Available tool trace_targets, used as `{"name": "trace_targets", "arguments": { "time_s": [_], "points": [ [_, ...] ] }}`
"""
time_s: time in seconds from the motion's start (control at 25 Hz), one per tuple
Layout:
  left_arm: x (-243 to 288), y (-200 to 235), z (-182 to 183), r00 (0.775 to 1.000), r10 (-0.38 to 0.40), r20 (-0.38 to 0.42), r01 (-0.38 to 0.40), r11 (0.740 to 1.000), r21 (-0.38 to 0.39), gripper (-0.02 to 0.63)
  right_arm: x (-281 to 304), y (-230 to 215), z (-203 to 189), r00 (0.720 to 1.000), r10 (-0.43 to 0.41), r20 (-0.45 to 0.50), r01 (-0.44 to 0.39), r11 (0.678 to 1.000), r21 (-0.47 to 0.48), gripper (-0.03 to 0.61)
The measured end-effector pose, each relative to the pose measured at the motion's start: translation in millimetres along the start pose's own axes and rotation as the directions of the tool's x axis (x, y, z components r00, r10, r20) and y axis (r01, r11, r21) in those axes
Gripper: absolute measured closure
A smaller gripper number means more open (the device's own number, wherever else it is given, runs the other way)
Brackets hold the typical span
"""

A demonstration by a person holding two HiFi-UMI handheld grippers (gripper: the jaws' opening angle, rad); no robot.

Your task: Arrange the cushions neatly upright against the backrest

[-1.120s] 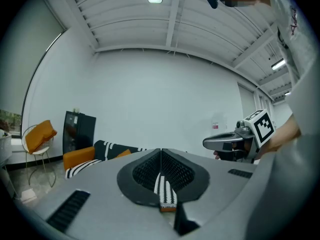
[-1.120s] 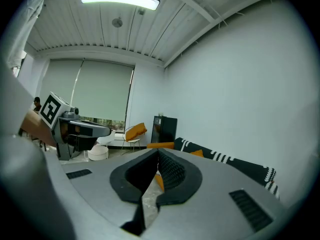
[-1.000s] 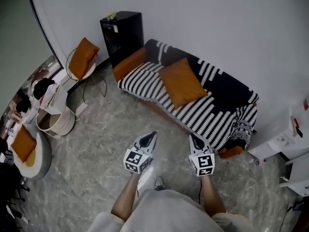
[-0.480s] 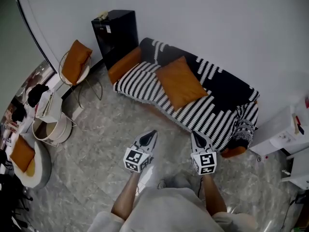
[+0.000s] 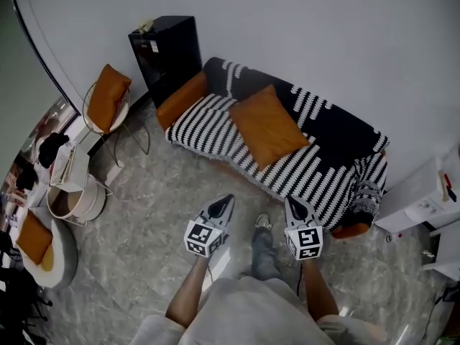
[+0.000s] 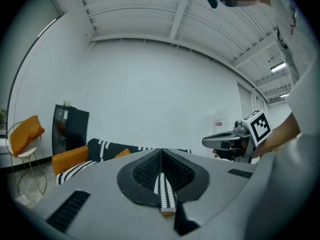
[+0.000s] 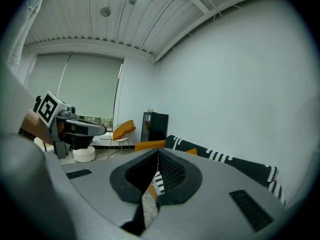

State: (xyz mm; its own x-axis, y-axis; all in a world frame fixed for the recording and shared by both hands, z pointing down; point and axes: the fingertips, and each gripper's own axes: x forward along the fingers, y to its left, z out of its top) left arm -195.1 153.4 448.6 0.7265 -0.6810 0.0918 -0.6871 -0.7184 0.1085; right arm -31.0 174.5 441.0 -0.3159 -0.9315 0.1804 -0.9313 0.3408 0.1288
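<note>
On the sofa (image 5: pixel 338 139) seat, well ahead of both claws: one orange cushion (image 5: pixel 267 126), lying flat and skewed, not upright against the backrest.

Left claw (image 5: pixel 224 204) pressed together, empty. Right claw (image 5: pixel 292 205) the same.

Risks, my judgement:
- A pinch at one corner lets the cushion flop back flat.
- A bite too deep snags the striped throw (image 5: pixel 215 124) and drags it off the seat.

White basket (image 5: pixel 88 207) on the floor at left: contents too small to tell.

A black cabinet (image 5: pixel 164 52) stands against the wall beside a wire chair (image 5: pixel 126 113) on marbled floor (image 5: pixel 144 214).
</note>
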Motion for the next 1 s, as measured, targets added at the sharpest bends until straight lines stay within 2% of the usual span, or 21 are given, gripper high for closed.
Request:
{"name": "trace_targets", "arguments": {
  "time_s": [0.28, 0.56, 1.0],
  "points": [
    [59.1, 35.0, 5.9, 1.000, 0.005, -0.013, -0.005, 1.000, -0.006, 0.580, 56.5, -35.7, 1.9, 1.000, 0.015, -0.004, -0.015, 1.000, 0.005, 0.549],
    [138.9, 63.3, 26.1, 1.000, 0.005, -0.017, -0.005, 1.000, 0.001, 0.580, 117.0, -98.5, 9.3, 1.000, 0.018, -0.004, -0.018, 1.000, 0.025, 0.549],
    [257.9, 119.9, 68.0, 0.999, 0.051, -0.006, -0.051, 0.998, 0.034, 0.580, 216.1, -198.0, 32.3, 0.999, 0.039, 0.036, -0.040, 0.999, 0.033, 0.549]
  ]
}}
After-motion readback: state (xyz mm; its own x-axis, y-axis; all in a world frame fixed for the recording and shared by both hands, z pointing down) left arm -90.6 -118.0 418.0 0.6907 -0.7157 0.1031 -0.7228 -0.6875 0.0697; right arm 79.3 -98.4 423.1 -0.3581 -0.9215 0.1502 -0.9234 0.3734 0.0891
